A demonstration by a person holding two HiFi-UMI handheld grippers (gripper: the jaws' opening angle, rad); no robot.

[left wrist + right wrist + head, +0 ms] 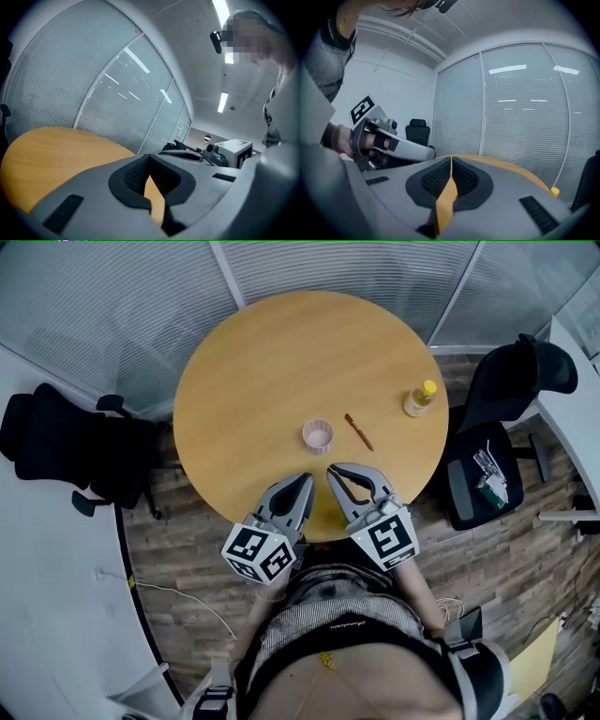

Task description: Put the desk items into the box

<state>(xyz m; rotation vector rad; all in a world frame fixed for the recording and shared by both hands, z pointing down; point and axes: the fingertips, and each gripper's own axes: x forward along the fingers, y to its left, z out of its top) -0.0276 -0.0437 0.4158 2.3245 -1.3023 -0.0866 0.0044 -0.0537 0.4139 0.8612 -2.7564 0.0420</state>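
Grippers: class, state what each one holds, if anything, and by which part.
Nothing is held. The left gripper and the right gripper both have jaws closed on nothing, above the near edge of the table.

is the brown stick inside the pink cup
No, the brown stick lies on the table beside the pink cup, apart from it.

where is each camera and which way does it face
Head view: on the person's head, looking steeply down at the round wooden table; left gripper, right gripper and torso show.
Left gripper view: rides the left gripper, along its shut jaws across the table; the right gripper shows alongside.
Right gripper view: rides the right gripper, along its shut jaws; the left gripper and a hand show.
Shared: both gripper views see the tabletop.
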